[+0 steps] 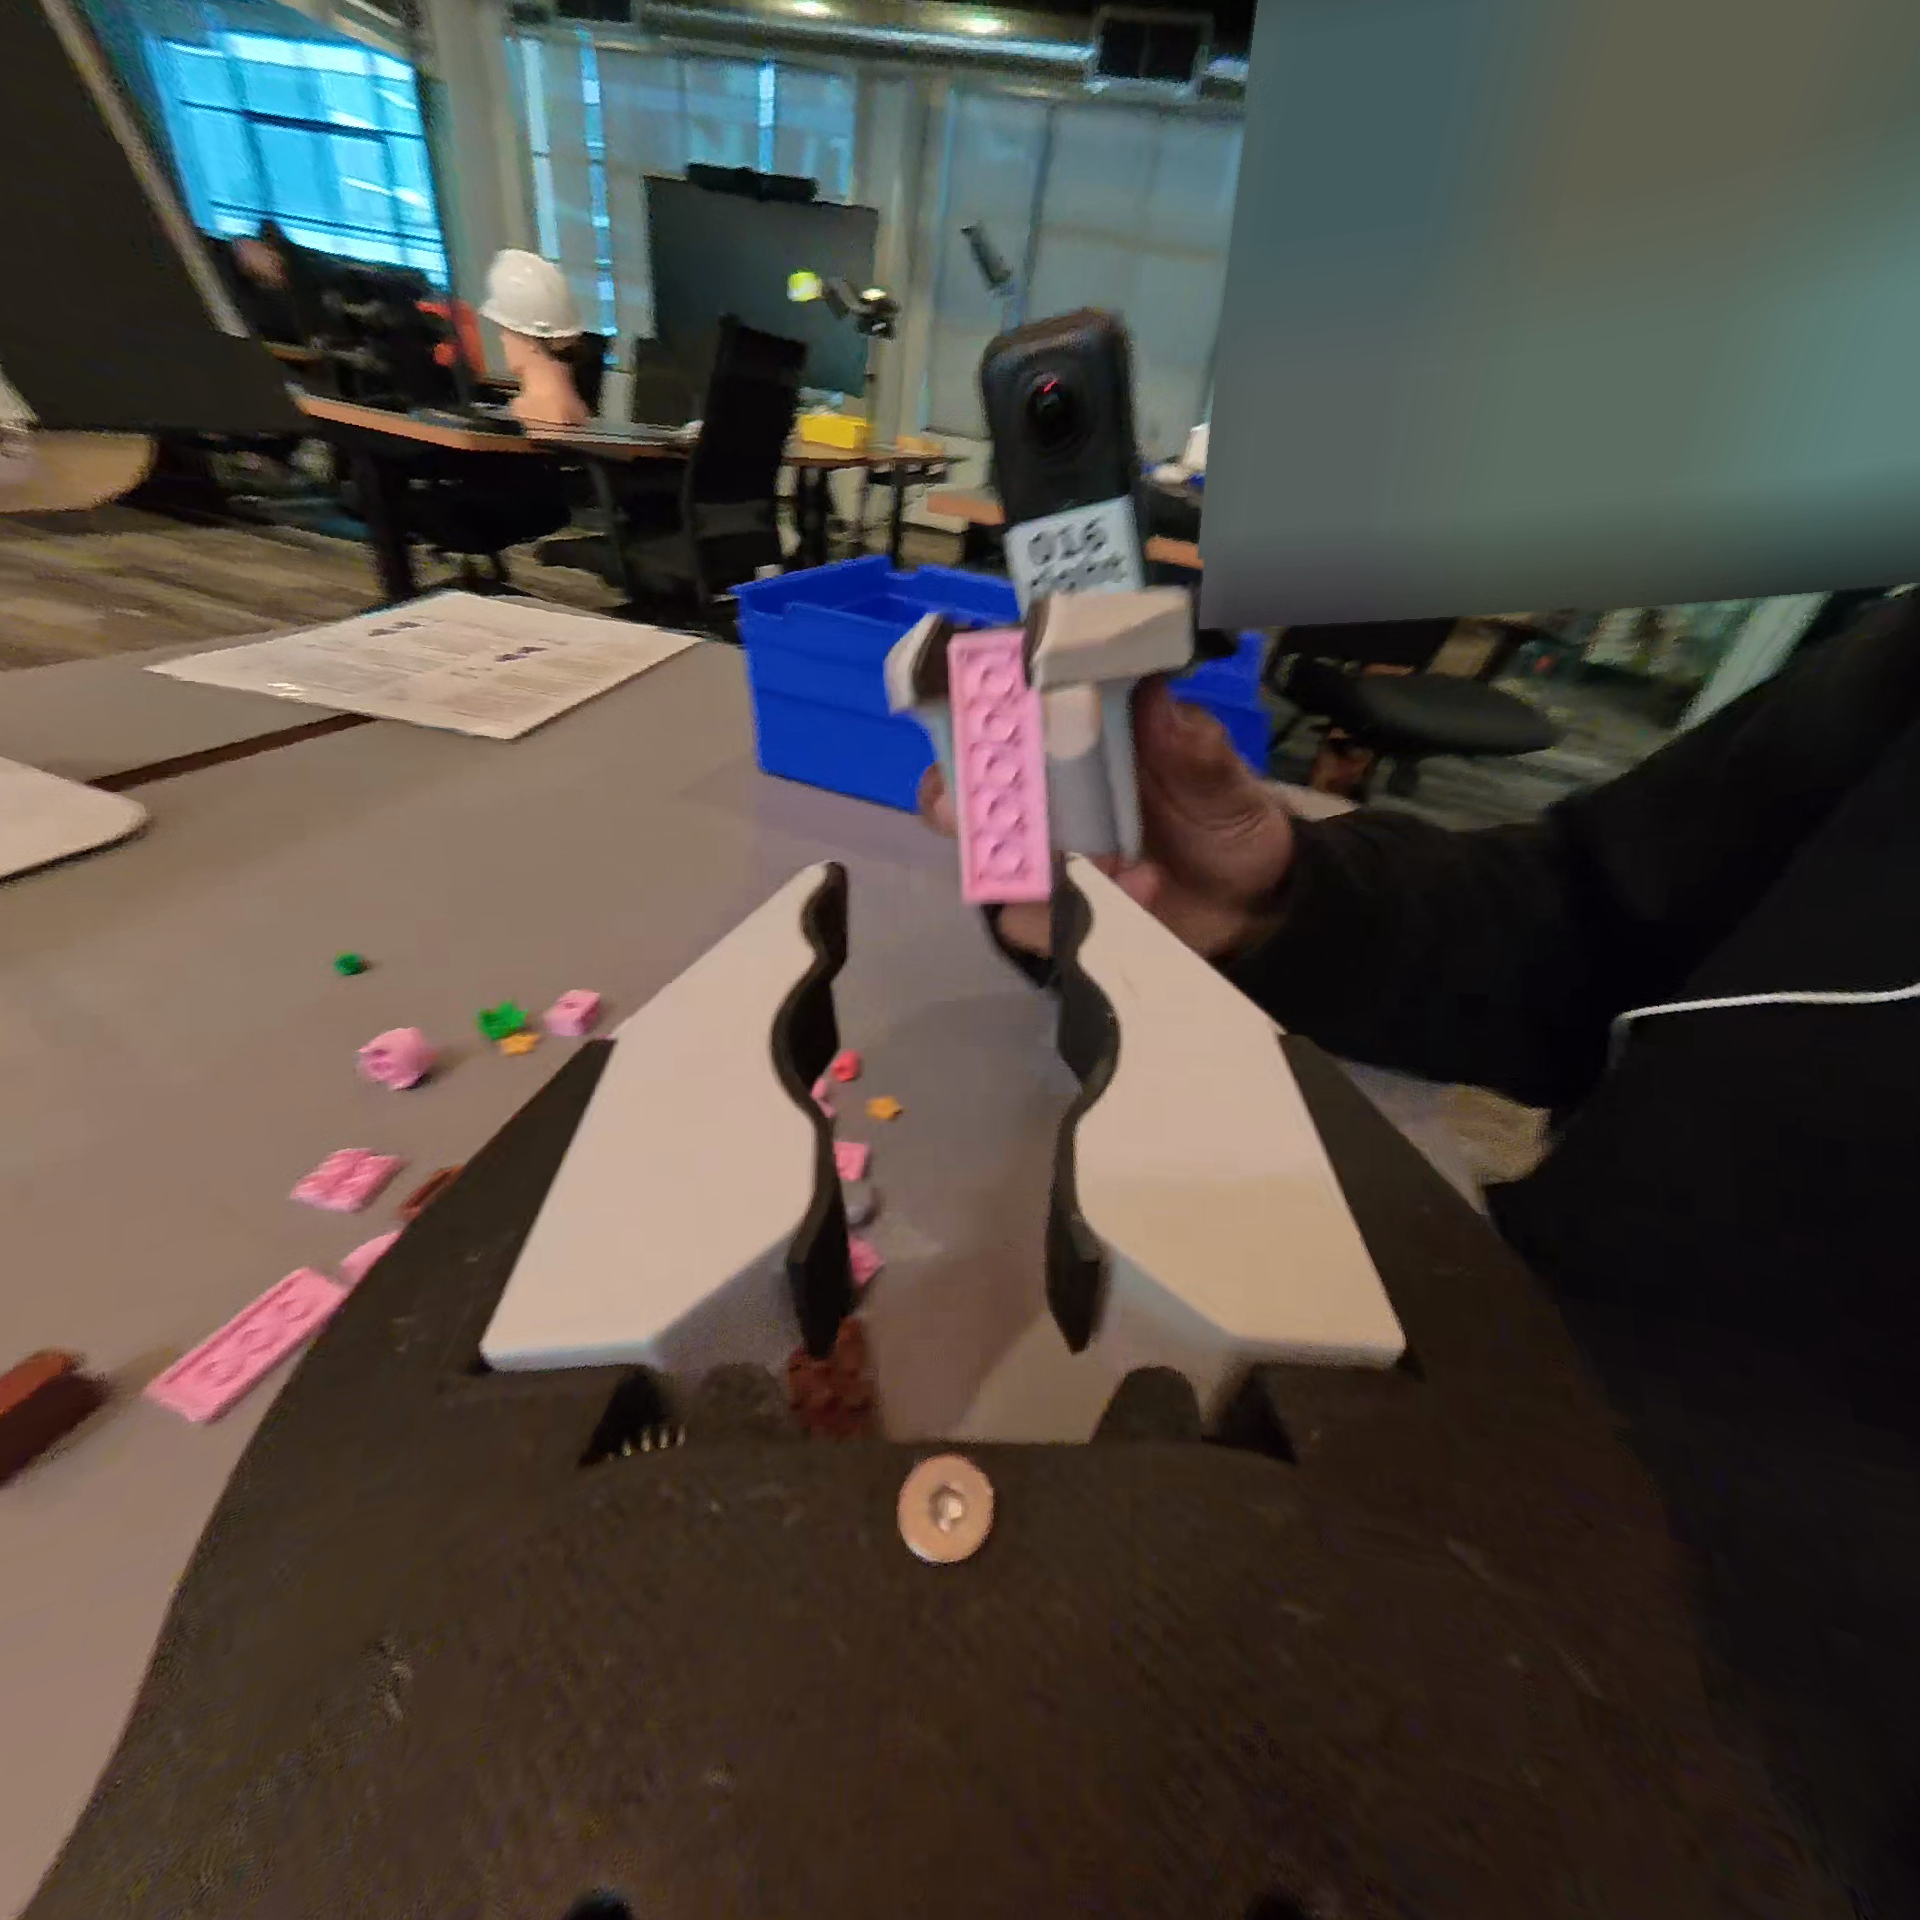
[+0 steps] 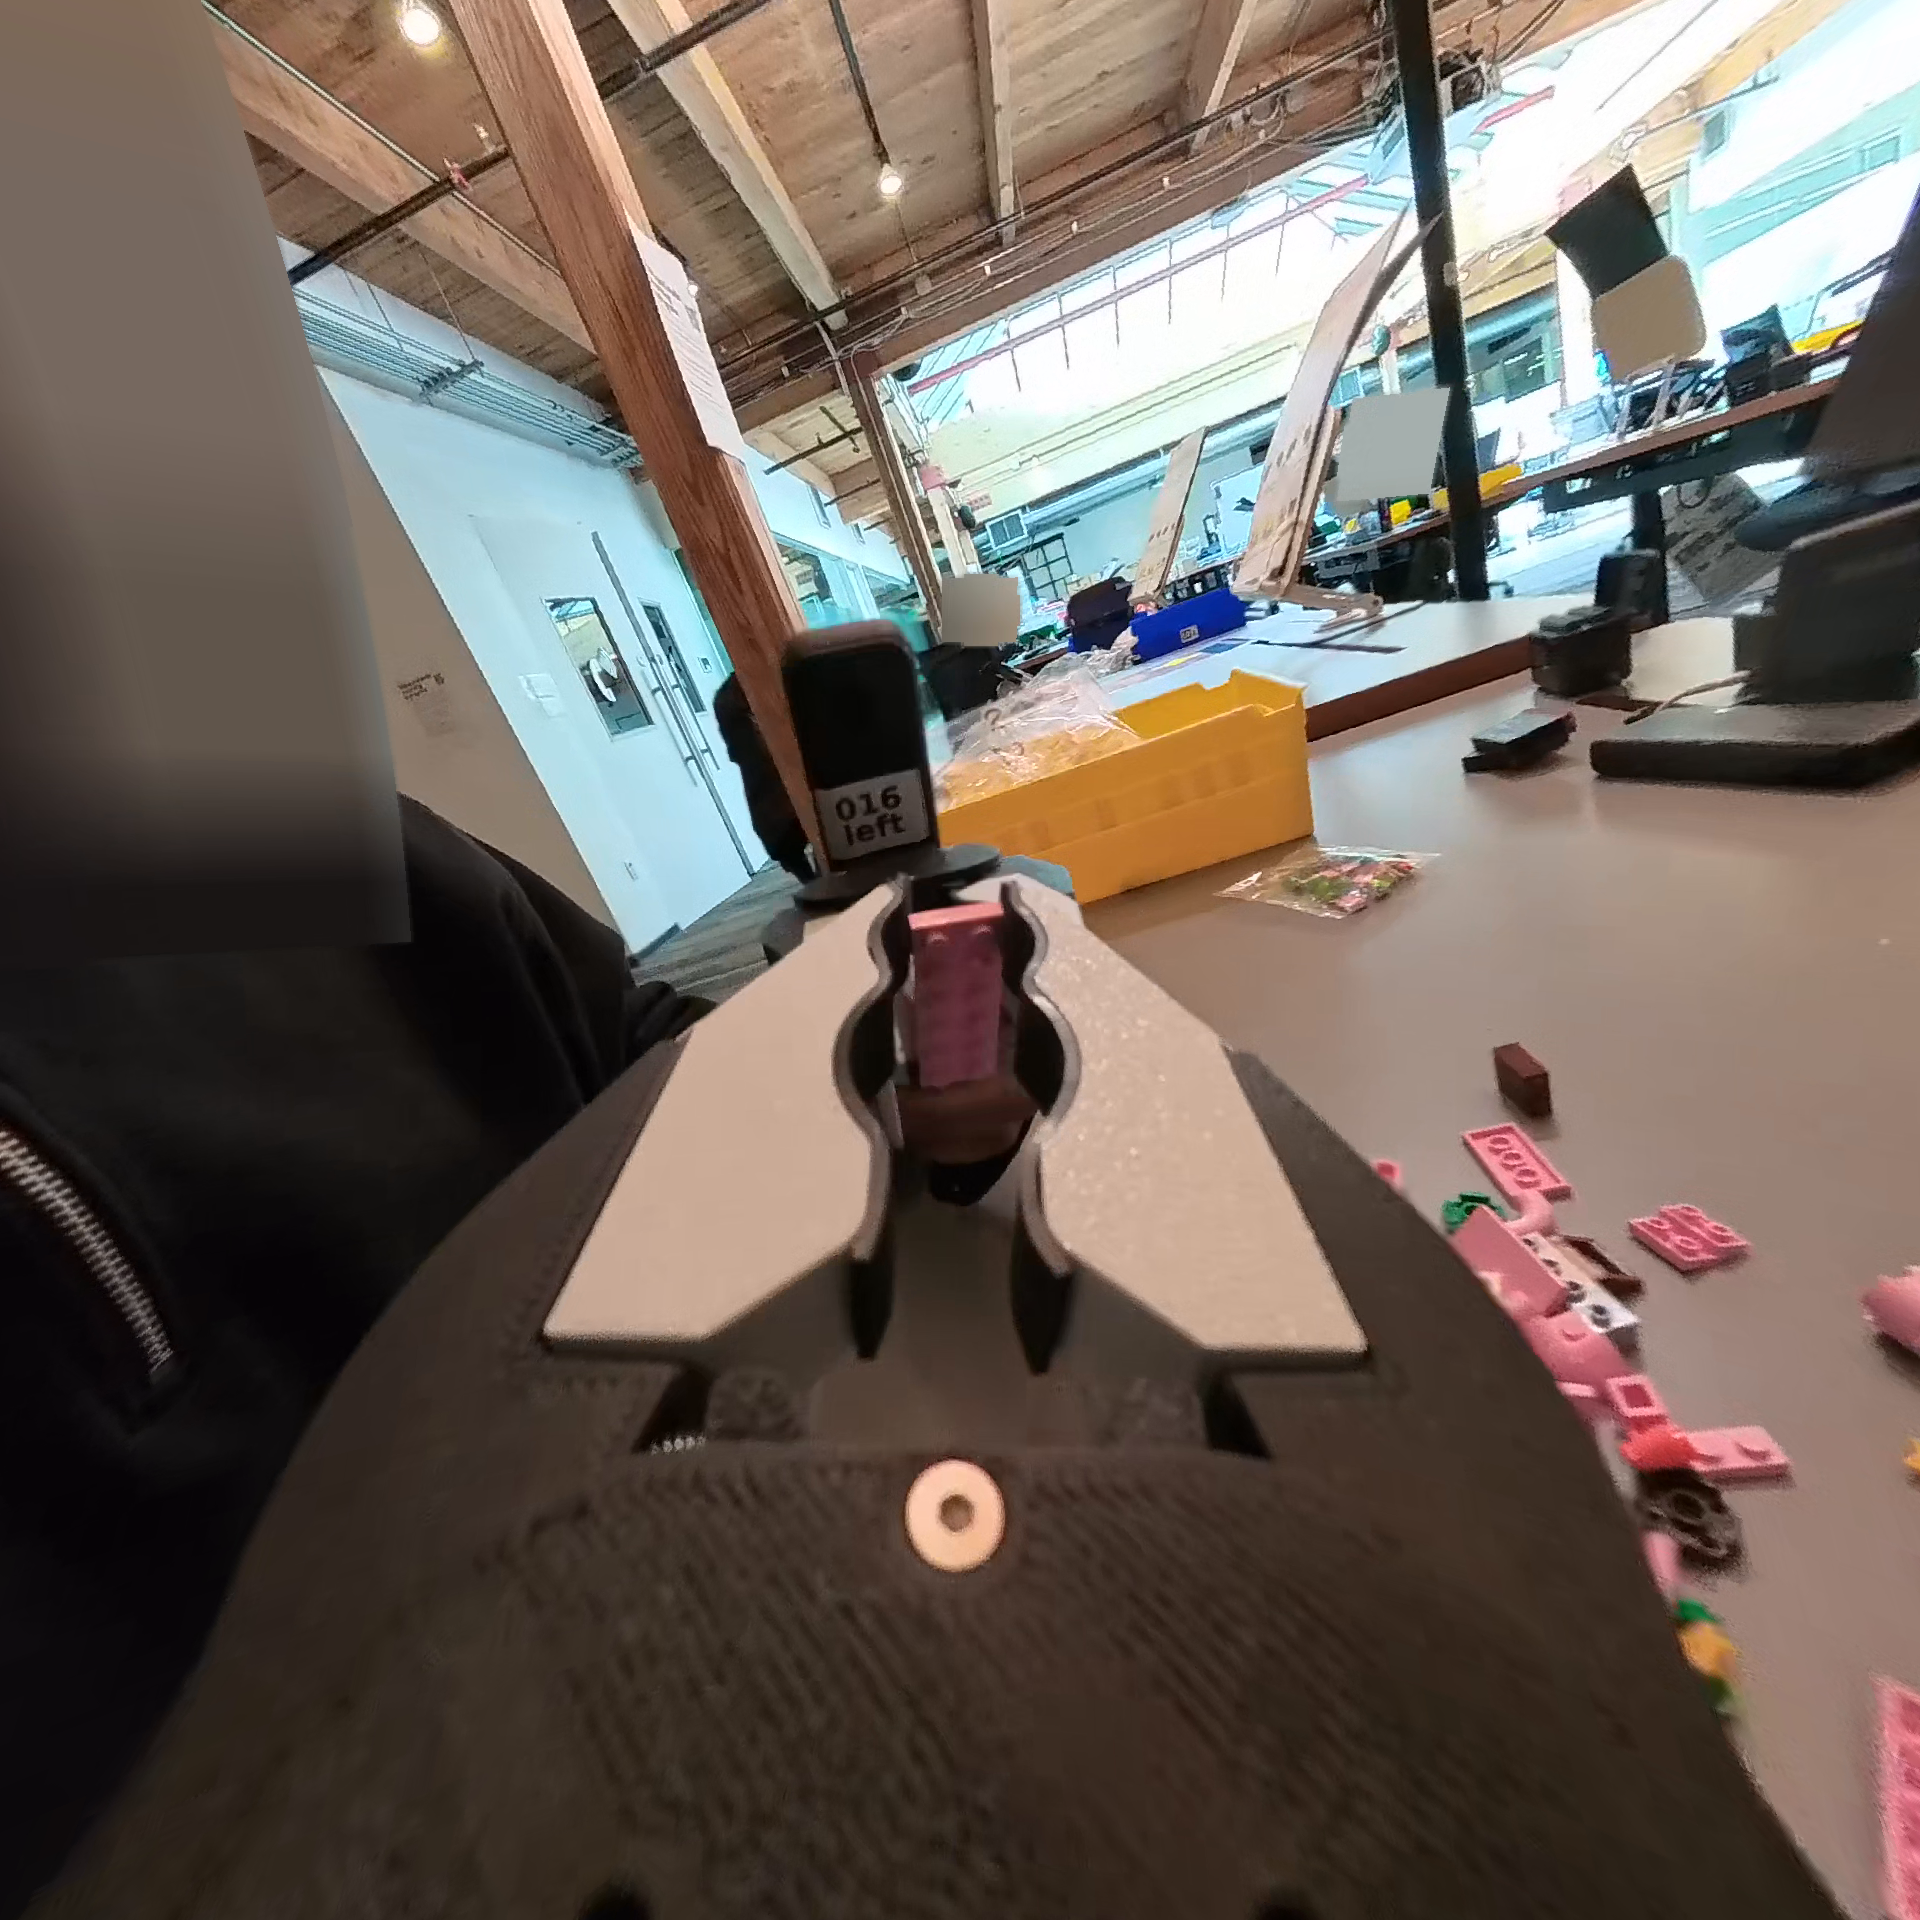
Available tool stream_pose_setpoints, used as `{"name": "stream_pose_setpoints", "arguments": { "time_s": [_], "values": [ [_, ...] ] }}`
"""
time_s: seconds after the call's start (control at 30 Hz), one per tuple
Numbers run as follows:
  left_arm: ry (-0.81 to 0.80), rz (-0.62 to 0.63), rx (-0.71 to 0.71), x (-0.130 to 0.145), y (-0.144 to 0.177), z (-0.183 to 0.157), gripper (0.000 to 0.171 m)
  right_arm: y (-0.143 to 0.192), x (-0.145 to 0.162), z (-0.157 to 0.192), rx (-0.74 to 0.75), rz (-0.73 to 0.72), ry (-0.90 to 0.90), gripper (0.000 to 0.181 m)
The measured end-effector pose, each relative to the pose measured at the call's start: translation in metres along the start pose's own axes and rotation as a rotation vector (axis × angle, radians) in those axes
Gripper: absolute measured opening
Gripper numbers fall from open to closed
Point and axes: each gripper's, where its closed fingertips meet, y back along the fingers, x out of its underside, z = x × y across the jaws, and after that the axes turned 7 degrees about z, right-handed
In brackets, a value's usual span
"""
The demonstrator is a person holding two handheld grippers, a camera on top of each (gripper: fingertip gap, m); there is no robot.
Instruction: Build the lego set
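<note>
Table [image 1: 540, 852]: a grey work surface that carries nearly the whole set as loose parts, so by my reading the build is at an early stage.
Storage bins: a blue bin [image 1: 831, 675] stands at the far edge in the left wrist view, and a yellow bin [image 2: 1174, 769] holding clear bags stands at the far side in the right wrist view; neither has a part in the present step.
Instruction sheet [image 1: 436, 655]: lies flat on the table, well apart from the pieces.
Unopened bag [image 2: 1335, 878]: a small clear bag of mixed pieces lies near the yellow bin, which suggests more parts are yet to be unpacked.
Right gripper [image 1: 1023, 665]: held up off the table, its jaws clamped on the long pink plate [image 1: 1003, 769], which hangs stud-holes facing the left camera.
Left gripper [image 1: 945, 904]: jaws stand apart with nothing between the tips; it points at the raised plate.
Brown piece [image 2: 961, 1132]: sits just below the pink plate in the right wrist view, seemingly joined to it, though I cannot tell for sure.
Loose pink plates [image 1: 244, 1345]: several lie scattered and unattached, with more in the right wrist view [image 2: 1512, 1169].
Pig head piece [image 1: 395, 1058]: loose on the table.
Small green pieces [image 1: 501, 1020]: loose near it.
Remaining: almost all joining, judging by the scatter.
</note>
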Motion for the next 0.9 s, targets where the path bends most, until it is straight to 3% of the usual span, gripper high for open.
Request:
{"name": "stream_pose_setpoints", "arguments": {
  "time_s": [0.1,0.13,0.2,0.3,0.5,0.77,0.9],
  "values": [
    [-0.122,0.086,-0.165,0.014,0.0,0.019,0.054,0.015,-0.011,-0.002,0.064,0.032,0.043,0.015],
    [-0.181,0.125,-0.23,0.019,0.0,0.027,0.051,0.015,-0.008,-0.001,0.076,0.09,0.068,0.015],
    [-0.266,0.161,-0.362,0.022,0.005,0.044,0.049,0.011,0.017,-0.002,0.131,0.299,0.151,0.015],
    [-0.231,0.182,-0.442,0.025,0.012,0.061,0.041,0.009,0.064,-0.009,0.228,0.629,0.319,0.015],
    [-0.166,0.261,-0.531,0.038,0.018,0.084,0.038,0.004,0.126,-0.011,0.196,0.91,0.346,0.016],
    [-0.164,0.262,-0.54,0.039,0.019,0.085,0.034,-0.008,0.168,-0.013,0.159,1.014,0.354,0.015],
    [-0.151,0.257,-0.534,0.038,0.02,0.085,0.034,-0.008,0.166,-0.014,0.153,0.993,0.328,0.035]
  ]
}}
